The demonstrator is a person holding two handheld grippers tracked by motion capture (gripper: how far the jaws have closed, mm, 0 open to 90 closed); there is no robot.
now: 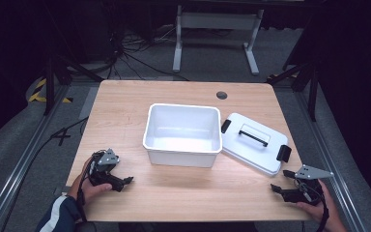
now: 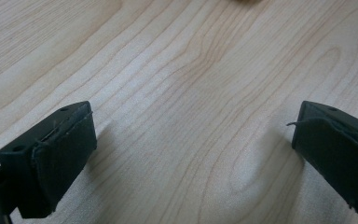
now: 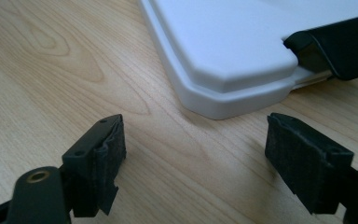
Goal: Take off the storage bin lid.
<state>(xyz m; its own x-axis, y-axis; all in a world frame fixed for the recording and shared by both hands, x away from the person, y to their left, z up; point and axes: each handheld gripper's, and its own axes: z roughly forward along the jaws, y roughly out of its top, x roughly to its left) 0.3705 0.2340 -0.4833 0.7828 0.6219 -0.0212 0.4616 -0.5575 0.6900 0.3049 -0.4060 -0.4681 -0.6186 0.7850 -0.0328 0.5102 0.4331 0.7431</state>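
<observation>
Both tongs, left (image 1: 125, 181) and right (image 1: 277, 188), released and empty on the table (image 1: 125, 106), lid (image 1: 256, 145) off beside open bin (image 1: 182, 145), ready for grabbing.

bin (image 1: 182, 157) white | lid (image 1: 251, 150) white (blk handle) | table (image 1: 125, 106) lt wood grain

Lid (image 3: 242, 51) cut by frame edge

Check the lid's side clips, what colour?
Black, on a white lid; the clip shows best in the right gripper view.
</observation>
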